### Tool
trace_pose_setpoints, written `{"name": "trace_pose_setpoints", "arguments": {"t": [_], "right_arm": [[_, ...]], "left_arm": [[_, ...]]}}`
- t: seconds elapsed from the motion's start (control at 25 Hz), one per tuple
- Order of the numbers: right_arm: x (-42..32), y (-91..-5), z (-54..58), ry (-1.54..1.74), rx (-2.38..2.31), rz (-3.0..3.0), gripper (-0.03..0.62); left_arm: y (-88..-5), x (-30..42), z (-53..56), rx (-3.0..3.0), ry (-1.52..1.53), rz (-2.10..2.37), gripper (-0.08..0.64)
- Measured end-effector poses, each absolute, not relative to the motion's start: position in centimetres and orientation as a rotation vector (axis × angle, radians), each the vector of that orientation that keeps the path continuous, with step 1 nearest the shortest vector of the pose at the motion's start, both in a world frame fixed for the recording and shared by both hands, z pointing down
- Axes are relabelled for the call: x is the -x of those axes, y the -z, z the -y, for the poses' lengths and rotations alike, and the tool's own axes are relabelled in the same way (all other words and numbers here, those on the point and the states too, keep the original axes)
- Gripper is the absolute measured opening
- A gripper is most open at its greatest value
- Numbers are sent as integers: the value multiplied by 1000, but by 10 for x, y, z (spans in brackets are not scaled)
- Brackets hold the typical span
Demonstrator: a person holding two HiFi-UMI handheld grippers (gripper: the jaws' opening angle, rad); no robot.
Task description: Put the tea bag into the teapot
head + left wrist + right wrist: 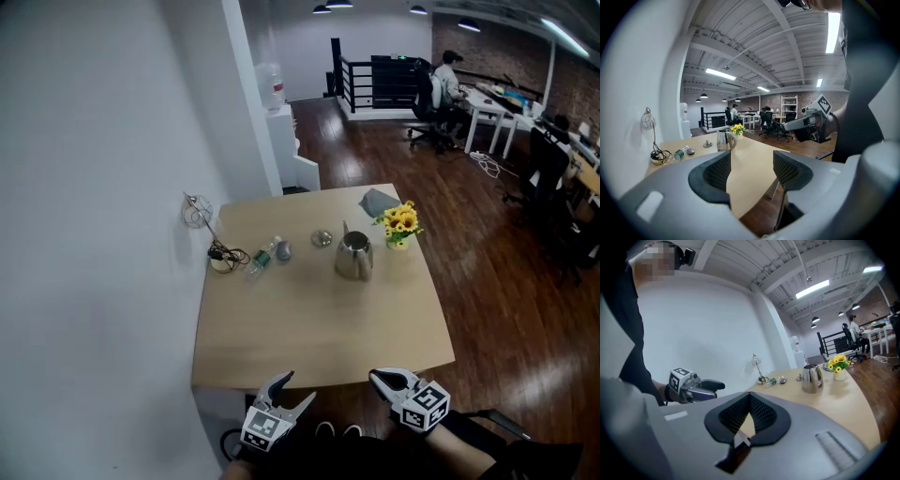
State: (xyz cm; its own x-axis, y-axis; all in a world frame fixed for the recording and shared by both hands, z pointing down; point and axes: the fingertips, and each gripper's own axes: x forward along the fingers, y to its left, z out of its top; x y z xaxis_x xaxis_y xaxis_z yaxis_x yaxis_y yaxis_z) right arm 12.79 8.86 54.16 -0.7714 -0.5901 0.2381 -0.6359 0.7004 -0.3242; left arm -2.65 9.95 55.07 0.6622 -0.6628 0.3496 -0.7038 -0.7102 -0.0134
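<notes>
A steel teapot [354, 256] stands lidless on the far half of the wooden table [309, 328]; it also shows in the left gripper view [723, 140] and the right gripper view [812, 378]. Its lid [322, 238] lies to its left. A small grey rounded item [282, 250] lies further left; I cannot tell whether it is the tea bag. My left gripper [298, 386] [751, 171] is open and empty, below the table's near edge. My right gripper [378, 377] [750, 399] is shut with nothing in it, also short of the table.
A vase of yellow flowers [401, 225] stands right of the teapot, with a grey cloth [378, 202] behind it. A plastic bottle [262, 258] and a coiled cable [223, 258] lie by the white wall at the left. Office desks and a seated person are far behind.
</notes>
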Motion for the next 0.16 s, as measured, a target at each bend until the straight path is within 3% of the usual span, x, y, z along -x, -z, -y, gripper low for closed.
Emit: {"name": "trace_pose_setpoints", "arguments": {"t": [0.16], "right_arm": [[-129,-537,-91,-613,-1012,2785,8]], "left_arm": [[-549,26,-112,-2739,-511,1132,278]]}}
